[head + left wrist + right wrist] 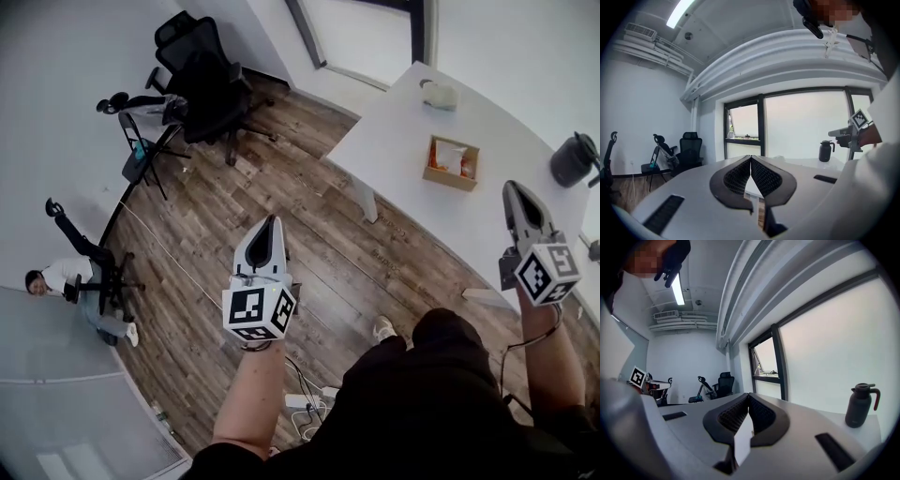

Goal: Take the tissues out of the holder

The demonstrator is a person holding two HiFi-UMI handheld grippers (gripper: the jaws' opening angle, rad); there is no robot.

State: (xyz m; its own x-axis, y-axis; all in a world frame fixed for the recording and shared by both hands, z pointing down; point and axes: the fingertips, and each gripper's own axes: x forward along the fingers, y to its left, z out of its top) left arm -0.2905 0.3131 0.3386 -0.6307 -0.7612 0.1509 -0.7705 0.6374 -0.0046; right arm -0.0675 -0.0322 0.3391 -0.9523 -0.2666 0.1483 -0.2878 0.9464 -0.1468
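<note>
The tissues (pixel 450 156) sit in a wooden holder (pixel 451 181) on the white table (pixel 394 141), near the middle of the part in view. A dark jug (pixel 572 159) stands off to its right and a small white crumpled thing (pixel 439 95) lies beyond it, near the far edge. The holder is open at the top, and the tissues show pale with a reddish patch among them. How tightly they are packed is too small to tell.

Both grippers hang over the floor, well apart from the holder. The right gripper (pixel 512 186) is the nearer one, just beside the table's near edge. The left gripper (pixel 273 219) is out over the wooden floor (pixel 234 225). Each gripper's own view shows its jaws closed tip to tip with nothing between them.

The step in hand looks like the approach, so nothing of the task is done yet. To do it well, bring the right gripper in over the holder and part its jaws before it comes down, not at the last moment. Come from above, along the open top, and pinch the tissues' upper edge, not the wooden wall. The holder looks light and may lift with the tissues, so the left gripper would best press a wall or the rim while the right draws straight up. Keep clear of the jug on the way in.
</note>
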